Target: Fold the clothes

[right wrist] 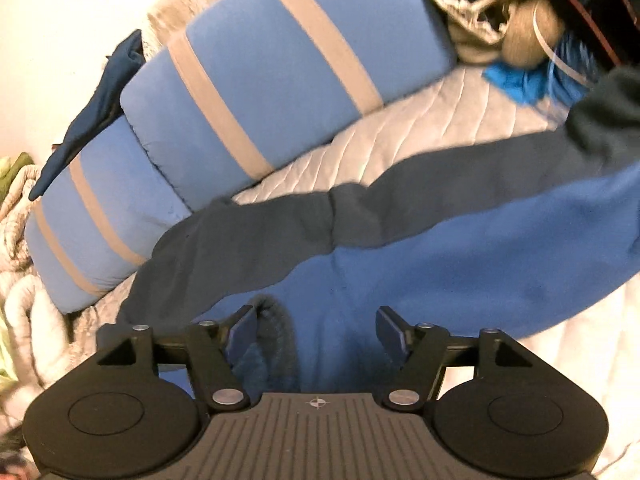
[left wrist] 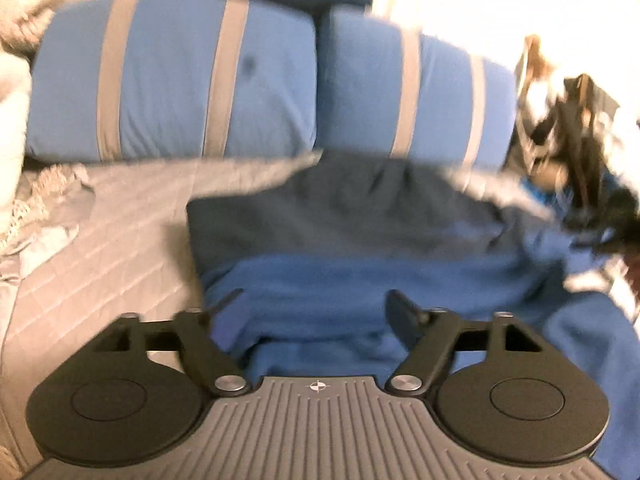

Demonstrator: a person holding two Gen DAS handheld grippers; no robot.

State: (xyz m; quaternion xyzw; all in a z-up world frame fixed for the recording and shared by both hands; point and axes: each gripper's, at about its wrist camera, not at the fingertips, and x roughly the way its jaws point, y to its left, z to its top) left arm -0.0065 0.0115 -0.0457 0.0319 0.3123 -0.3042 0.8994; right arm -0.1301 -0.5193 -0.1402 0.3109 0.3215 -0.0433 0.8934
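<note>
Two blue pillows with grey stripes (left wrist: 172,76) lie side by side at the head of a bed covered with a grey quilted bedspread (left wrist: 132,216). A dark navy cloth (right wrist: 100,108) is wedged behind the pillows against the pale wall (right wrist: 60,40). A fuzzy beige blanket (left wrist: 24,12) lies bunched beside them, and a blurred tangle of dark straps and odds (left wrist: 568,128) sits at the other end.

A folded garment (left wrist: 360,264) lies on a quilted bedspread (left wrist: 120,240), two pillows (left wrist: 180,80) at 12 o'clock, a clothing heap (left wrist: 572,132) at 2.
</note>
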